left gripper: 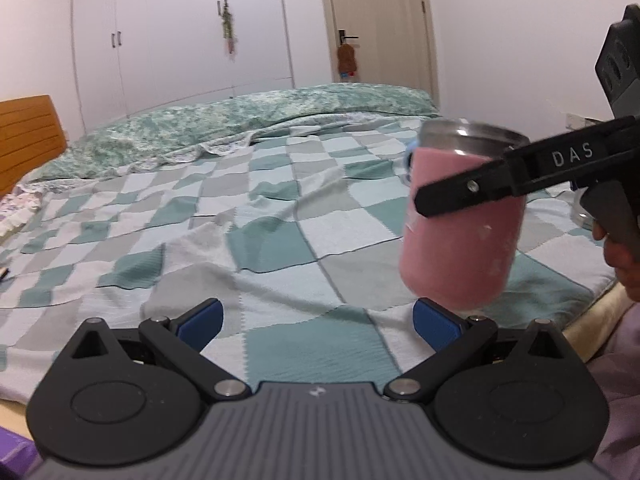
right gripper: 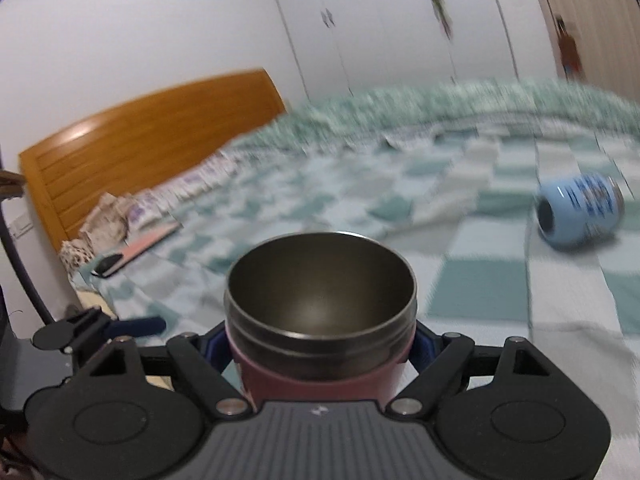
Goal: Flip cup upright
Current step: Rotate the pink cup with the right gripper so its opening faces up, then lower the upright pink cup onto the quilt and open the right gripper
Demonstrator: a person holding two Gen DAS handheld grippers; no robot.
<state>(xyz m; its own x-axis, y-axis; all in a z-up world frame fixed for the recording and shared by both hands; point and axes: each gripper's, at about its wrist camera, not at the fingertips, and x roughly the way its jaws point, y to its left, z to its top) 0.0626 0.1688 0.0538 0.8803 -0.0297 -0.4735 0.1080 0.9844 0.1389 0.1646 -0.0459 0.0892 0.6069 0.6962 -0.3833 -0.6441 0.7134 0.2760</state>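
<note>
A pink cup point(left gripper: 460, 236) with a steel rim is held in the air above the bed, mouth up and a little tilted. My right gripper point(left gripper: 448, 196) is shut on the cup from the right. In the right wrist view the cup point(right gripper: 320, 312) sits between the blue pads, its open steel mouth toward the camera. My left gripper point(left gripper: 316, 320) is open and empty, low over the checked blanket point(left gripper: 240, 220), left of and below the cup. A light blue cup point(right gripper: 578, 210) lies on its side on the blanket at the right.
A wooden headboard point(right gripper: 140, 140) stands at the bed's far left. A phone point(right gripper: 108, 266) and a flat pink item point(right gripper: 152, 240) lie near the pillows. White wardrobe doors point(left gripper: 168, 40) and a room door point(left gripper: 376, 20) are behind the bed.
</note>
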